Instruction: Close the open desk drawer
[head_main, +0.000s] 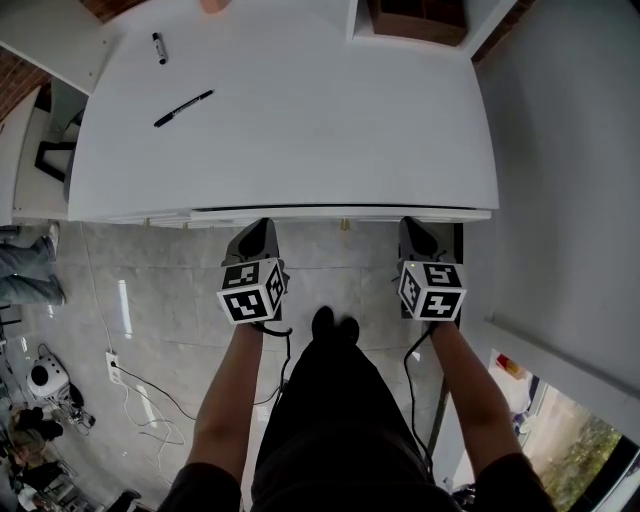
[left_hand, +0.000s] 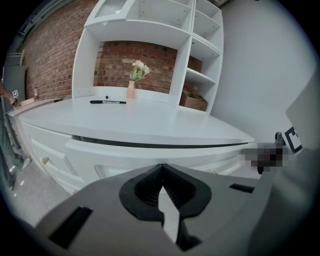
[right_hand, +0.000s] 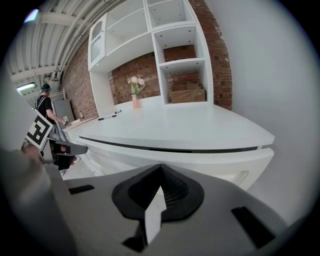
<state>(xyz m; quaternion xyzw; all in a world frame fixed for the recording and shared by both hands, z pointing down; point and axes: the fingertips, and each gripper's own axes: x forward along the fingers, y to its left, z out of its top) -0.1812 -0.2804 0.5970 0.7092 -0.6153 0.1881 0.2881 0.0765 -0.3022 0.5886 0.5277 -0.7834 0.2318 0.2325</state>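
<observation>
Facing drawer (head_main: 340, 212) front, left tool (head_main: 262, 227) and right tool (head_main: 412, 225) just before it, jaws together, empty

— What is carried by the desk (head_main: 300, 110)?

— A bare white top is seen, curved along its front edge. A black pen (head_main: 184, 108) is laid slantwise near the left end. A shorter dark marker (head_main: 159, 47) is set apart from it, further back. A pink vase (left_hand: 131, 90) of flowers is stood upright at the back, before the brick wall.

— And elsewhere?

— A brown cardboard box (right_hand: 187, 95) is held in the lowest compartment of the white shelf unit (right_hand: 180, 62) at the back right. Below, a grey tiled floor (head_main: 170, 290) is shown. A white power strip (head_main: 112, 366) and loose cables (head_main: 150, 405) are laid on it at the left.
</observation>
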